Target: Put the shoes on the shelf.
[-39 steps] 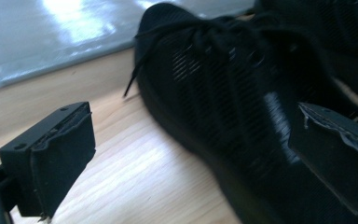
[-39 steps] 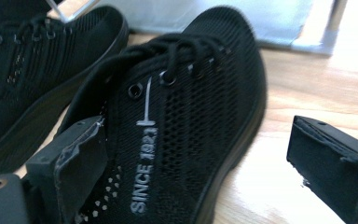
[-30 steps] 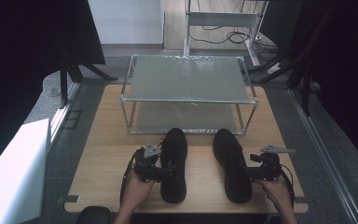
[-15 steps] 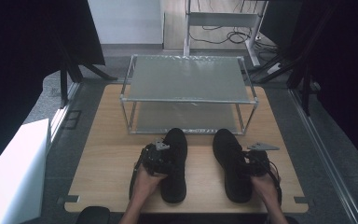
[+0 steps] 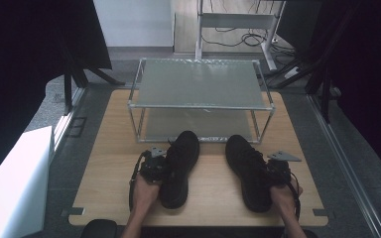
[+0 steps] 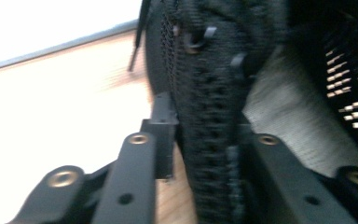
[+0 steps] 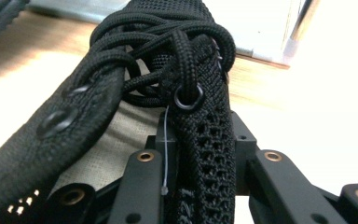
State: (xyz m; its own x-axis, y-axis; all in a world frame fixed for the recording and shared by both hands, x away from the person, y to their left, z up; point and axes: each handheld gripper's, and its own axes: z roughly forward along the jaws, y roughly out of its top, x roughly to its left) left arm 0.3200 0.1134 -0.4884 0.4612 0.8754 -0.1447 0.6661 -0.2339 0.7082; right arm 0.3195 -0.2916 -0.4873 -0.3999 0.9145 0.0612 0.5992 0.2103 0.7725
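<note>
Two black mesh sneakers lie side by side on the wooden table [image 5: 104,163], toes toward the rack: left sneaker [image 5: 178,166], right sneaker [image 5: 248,171].

Left gripper [image 5: 154,166]: jaws clenched on the outer collar wall of the left sneaker, one jaw outside, one inside the opening. Left gripper view is blurred, but mesh sits between the jaws.

Right gripper [image 5: 279,171]: jaws clamped on the right sneaker's mesh side wall by the top eyelet [image 7: 186,99], laces [image 7: 154,42] bunched just above.

Risks, as judged:
- Both grips hold only thin, soft upper. On lifting, the heavier sole would likely sag and swing, so the shoe may tilt or slide out.
- A loose lace could snag on a jaw.

Surroundings: a two-tier metal-frame rack [image 5: 201,82] with frosted shelves stands just beyond the toes. Its lower front rail [image 5: 198,140] and upper shelf edge leave a low opening; a drooping toe could strike either.
</note>
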